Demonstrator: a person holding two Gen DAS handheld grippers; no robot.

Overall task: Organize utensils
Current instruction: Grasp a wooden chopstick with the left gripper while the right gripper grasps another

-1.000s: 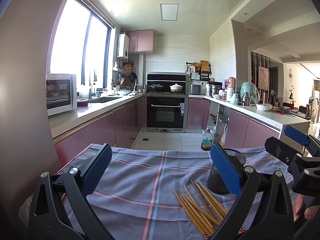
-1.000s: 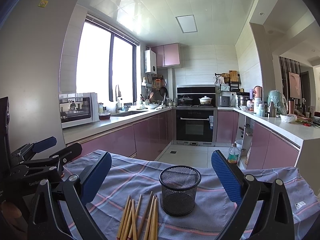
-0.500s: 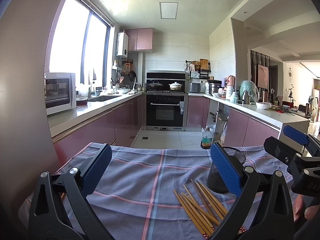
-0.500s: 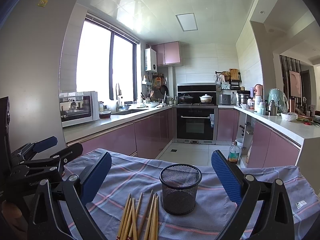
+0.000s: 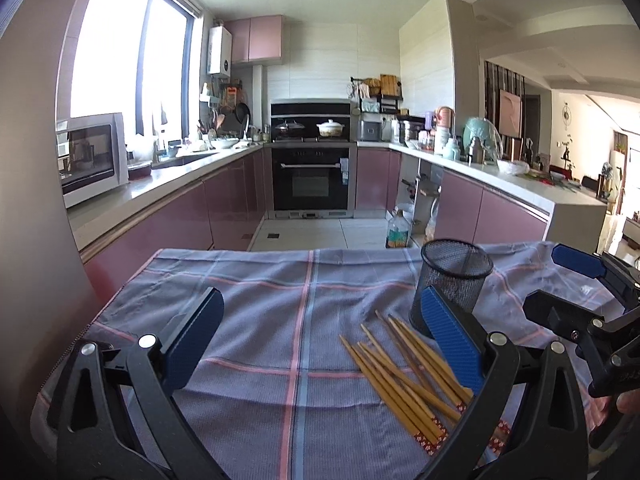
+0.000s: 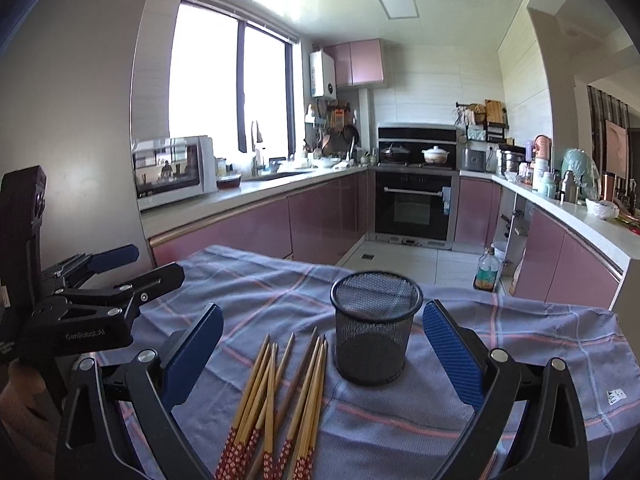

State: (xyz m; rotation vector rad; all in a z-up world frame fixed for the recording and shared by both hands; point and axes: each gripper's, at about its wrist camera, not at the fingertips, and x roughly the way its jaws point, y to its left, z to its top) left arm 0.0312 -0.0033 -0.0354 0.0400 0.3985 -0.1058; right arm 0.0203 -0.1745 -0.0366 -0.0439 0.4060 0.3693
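Observation:
Several wooden chopsticks point(image 5: 404, 376) with red patterned ends lie in a loose bunch on a blue-grey checked cloth point(image 5: 256, 320). An empty black mesh cup point(image 5: 452, 284) stands upright just beyond them. My left gripper point(image 5: 320, 340) hovers open over the cloth, its right finger above the chopsticks. In the right wrist view the chopsticks point(image 6: 280, 392) lie left of the mesh cup point(image 6: 374, 336), and my right gripper point(image 6: 322, 354) is open with both between its fingers. Each gripper shows at the edge of the other's view: left gripper point(image 6: 108, 268), right gripper point(image 5: 568, 284).
The cloth point(image 6: 540, 360) covers a table whose far edge drops to a tiled kitchen floor point(image 5: 316, 234). A bottle point(image 5: 398, 232) stands on the floor. Pink cabinets, an oven point(image 5: 312, 184) and a microwave point(image 5: 90, 158) lie beyond.
Both cameras have tilted downward and risen a little, so the cloth, the cup and the chopsticks show more fully. The objects have not moved and both grippers stay open.

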